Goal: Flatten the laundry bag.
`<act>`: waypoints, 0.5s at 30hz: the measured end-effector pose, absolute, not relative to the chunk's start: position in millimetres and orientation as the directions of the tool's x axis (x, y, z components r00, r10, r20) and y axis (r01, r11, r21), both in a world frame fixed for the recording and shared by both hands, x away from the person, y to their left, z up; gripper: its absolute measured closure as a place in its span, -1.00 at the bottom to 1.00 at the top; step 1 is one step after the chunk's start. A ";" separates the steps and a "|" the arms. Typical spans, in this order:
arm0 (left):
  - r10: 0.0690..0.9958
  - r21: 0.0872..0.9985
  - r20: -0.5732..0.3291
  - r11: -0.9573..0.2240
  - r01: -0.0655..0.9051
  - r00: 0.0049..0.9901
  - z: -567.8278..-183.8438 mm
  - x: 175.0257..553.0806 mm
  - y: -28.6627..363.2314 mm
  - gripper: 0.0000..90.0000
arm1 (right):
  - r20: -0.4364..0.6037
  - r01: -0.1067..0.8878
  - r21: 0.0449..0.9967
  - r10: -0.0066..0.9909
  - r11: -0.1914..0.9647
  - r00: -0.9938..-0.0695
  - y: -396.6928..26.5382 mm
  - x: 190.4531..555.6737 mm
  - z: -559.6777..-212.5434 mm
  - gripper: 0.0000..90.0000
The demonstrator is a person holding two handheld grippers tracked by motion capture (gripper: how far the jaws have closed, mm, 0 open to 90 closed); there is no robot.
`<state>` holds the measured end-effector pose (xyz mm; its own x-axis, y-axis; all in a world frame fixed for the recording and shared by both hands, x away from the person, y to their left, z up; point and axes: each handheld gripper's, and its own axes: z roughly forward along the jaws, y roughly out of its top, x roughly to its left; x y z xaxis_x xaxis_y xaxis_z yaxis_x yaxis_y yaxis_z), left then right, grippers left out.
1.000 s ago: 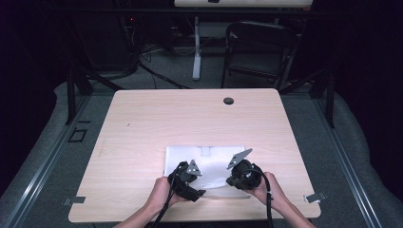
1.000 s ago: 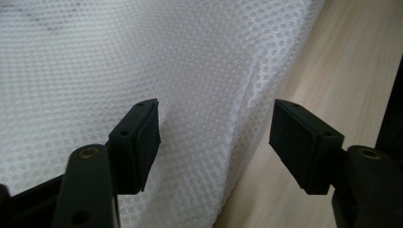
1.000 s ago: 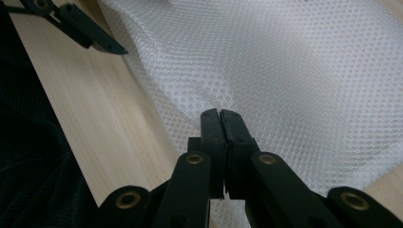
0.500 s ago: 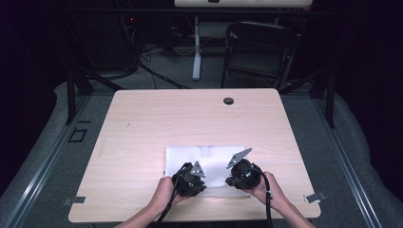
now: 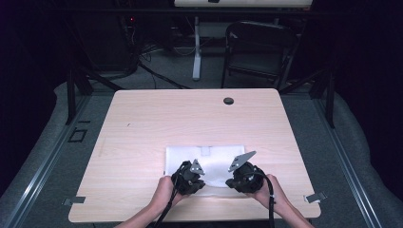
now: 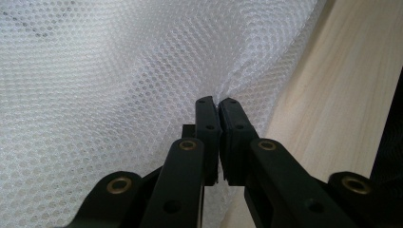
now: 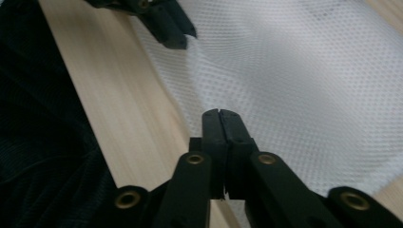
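A white mesh cloth [image 5: 209, 159] lies flat on the wooden table [image 5: 157, 123], near its front edge. My left gripper [image 5: 190, 176] is at the cloth's near left part. Its jaws have just been closing and now pinch the mesh [image 6: 119, 71], which puckers at the tips of that gripper [image 6: 217, 100]. My right gripper [image 5: 239, 176] is at the near right part, shut [image 7: 219, 112] on the edge of the mesh [image 7: 304, 80]. The left gripper [image 7: 171, 35] also shows farther along that edge.
A dark round grommet [image 5: 228, 100] sits near the table's far edge. A black chair [image 5: 259, 47] and a desk leg [image 5: 196, 52] stand beyond the table. Bare wood surrounds the cloth on all sides.
The left gripper has turned slightly at the cloth's near edge. The right gripper and the cloth lie as before.
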<state>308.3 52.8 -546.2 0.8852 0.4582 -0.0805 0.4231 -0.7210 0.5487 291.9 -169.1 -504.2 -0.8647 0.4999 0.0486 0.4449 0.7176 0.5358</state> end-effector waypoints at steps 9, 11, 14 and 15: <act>0.459 0.564 -0.079 -0.711 0.419 0.885 -542.7 309.9 55.7 0.94 | -0.015 0.385 0.519 0.458 0.763 -0.889 -145.0 285.1 -529.2 1.00; 0.462 0.570 -0.086 -0.704 0.424 0.883 -542.1 310.0 56.2 0.94 | -0.040 0.376 0.511 0.459 0.773 -0.888 -139.9 284.8 -535.0 1.00; 0.463 0.573 -0.090 -0.700 0.426 0.882 -541.4 310.4 57.1 0.94 | -0.077 0.358 0.510 0.457 0.782 -0.886 -134.0 284.6 -542.8 1.00; 0.463 0.573 -0.092 -0.699 0.428 0.881 -540.7 310.7 57.6 0.94 | -0.077 0.358 0.510 0.457 0.782 -0.886 -134.0 284.6 -542.8 1.00</act>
